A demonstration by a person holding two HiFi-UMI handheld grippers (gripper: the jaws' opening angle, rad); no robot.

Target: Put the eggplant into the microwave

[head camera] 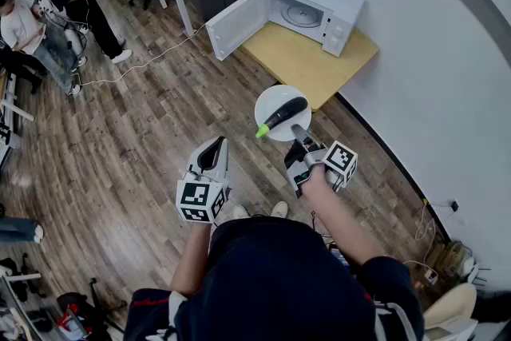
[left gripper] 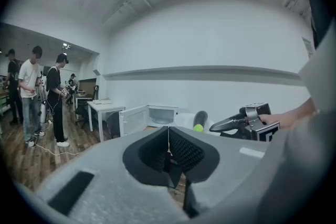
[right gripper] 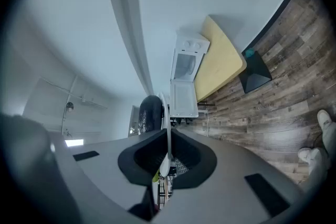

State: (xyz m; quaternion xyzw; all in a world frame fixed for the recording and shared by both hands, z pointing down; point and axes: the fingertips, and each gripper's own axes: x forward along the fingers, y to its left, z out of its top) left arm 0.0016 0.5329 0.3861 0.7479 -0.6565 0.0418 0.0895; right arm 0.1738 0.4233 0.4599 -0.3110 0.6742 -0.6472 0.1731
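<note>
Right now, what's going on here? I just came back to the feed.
A person stands on the wood floor, holding a gripper in each hand. The right gripper is clamped on the rim of a white plate that carries the eggplant, and it holds the plate in the air short of the table. The left gripper is shut and empty. The microwave sits on the table with its door open. The eggplant is not in yet.

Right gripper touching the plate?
Touching. The right gripper view shows the right gripper shut on the plate, its rim edge-on between the jaws.
</note>
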